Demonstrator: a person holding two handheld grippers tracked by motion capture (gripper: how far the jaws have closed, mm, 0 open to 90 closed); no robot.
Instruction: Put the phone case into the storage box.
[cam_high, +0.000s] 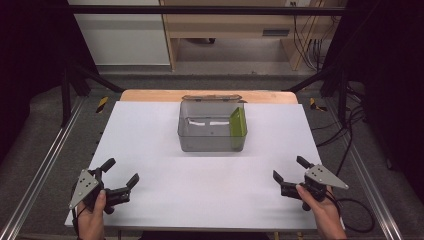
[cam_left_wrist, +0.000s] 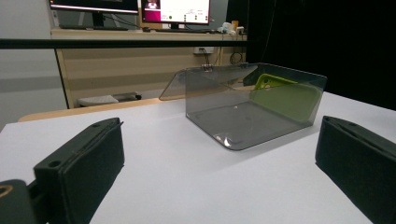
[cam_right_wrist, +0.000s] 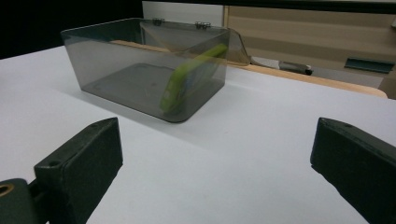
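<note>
Near the table's front-left corner we see the left gripper, its jaws spread wide, holding nothing and touching nothing; a hand grips it from below. In the left gripper view the two black jaws stand far apart with bare white table between them.

Toward the middle of the far edge sits a smoky clear plastic box, its hinged lid thrown back toward the far edge. Inside it a green flat case stands on edge, leaning against the box's right wall; the floor of the box beside it lies bare.

Near the front-right corner the right gripper is likewise spread wide and empty, well apart from the box, held by the other hand.
</note>
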